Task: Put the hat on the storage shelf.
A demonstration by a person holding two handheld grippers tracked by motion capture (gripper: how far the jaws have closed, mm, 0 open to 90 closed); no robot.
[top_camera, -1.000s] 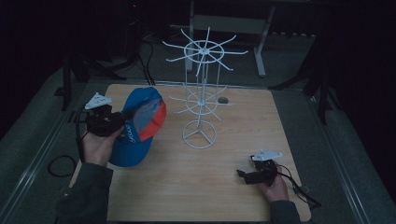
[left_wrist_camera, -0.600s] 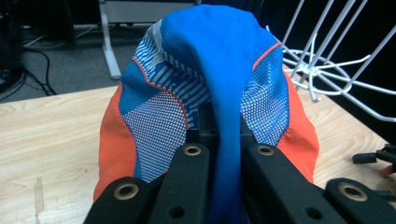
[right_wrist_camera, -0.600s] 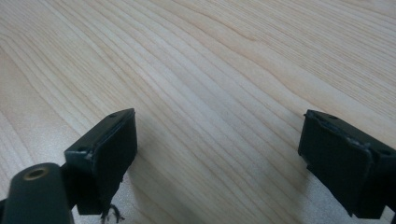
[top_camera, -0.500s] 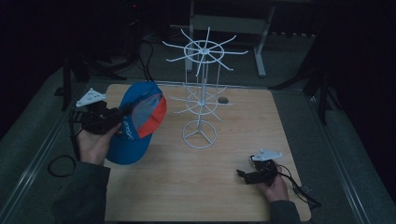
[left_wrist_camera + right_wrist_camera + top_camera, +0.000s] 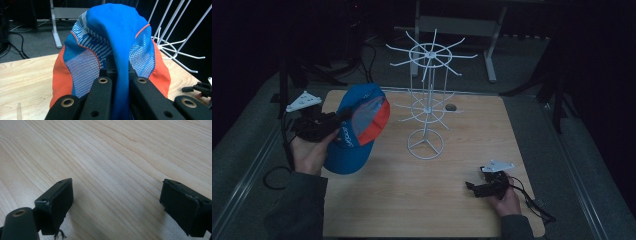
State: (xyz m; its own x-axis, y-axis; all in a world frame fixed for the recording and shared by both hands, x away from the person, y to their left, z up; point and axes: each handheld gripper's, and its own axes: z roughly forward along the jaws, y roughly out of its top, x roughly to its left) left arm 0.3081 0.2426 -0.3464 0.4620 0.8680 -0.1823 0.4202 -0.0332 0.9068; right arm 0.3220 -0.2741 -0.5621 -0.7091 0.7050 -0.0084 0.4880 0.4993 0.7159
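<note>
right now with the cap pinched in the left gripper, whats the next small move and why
Probably carry the cap a little further right and up toward the white wire rack. The left gripper is shut on a fold of the cap, which is lifted off the table just left of the rack and touches none of its prongs. The right gripper rests open over bare wood.

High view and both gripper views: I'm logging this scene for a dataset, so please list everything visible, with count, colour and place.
Cap: one, blue with orange and white mesh panels, held up over the table's left side.
Wire rack: one, white, upright at table centre.
Small dark object: one, behind the rack; too small to identify.
Table: one, light wood.
Left gripper: black, pinching a fold of the cap.
Right gripper: black, jaws apart, low at the table's right front.
Hands: two, one on each gripper.
</note>
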